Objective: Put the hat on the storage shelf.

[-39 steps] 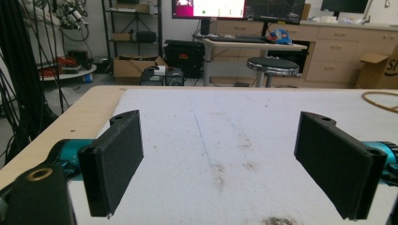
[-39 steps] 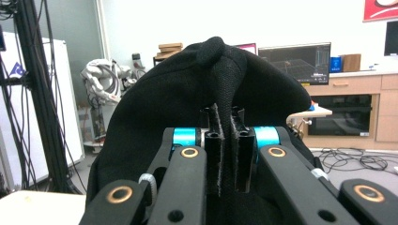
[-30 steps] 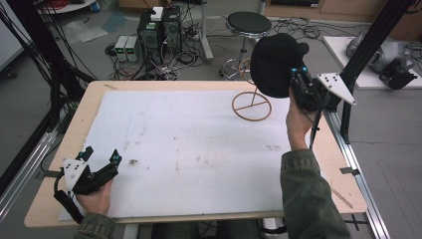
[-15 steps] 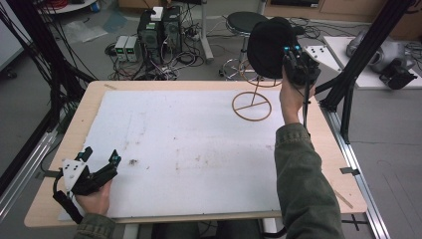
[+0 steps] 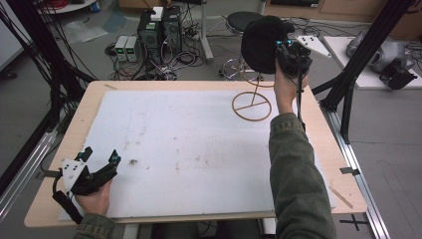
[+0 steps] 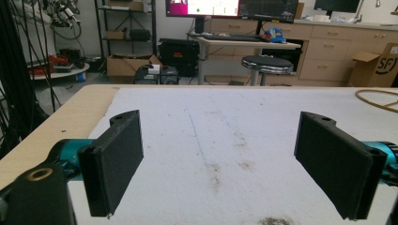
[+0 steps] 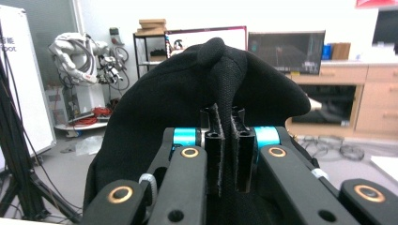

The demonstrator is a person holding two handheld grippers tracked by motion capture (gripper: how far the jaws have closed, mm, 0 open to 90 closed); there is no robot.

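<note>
right claw (image 5: 287,49) pinches a black cap (image 5: 260,39) above the wooden stand (image 5: 252,105).

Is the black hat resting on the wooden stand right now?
No. In the high view the right gripper holds the black hat lifted above the wooden stand, whose ring base rests on the table.

The high view hangs above the near edge of the worktop (image 5: 149,89) and looks forward and down over its whole white surface to the stool (image 5: 249,20) beyond. The left gripper view sits low, just over that worktop near its front left corner, facing the far side; it shares the white surface, the wooden ring (image 6: 375,98) and the stool (image 6: 266,63) with the high view. The right gripper view rides raised above the worktop's far right, pressed close against a black cap (image 7: 206,108), facing the room
</note>
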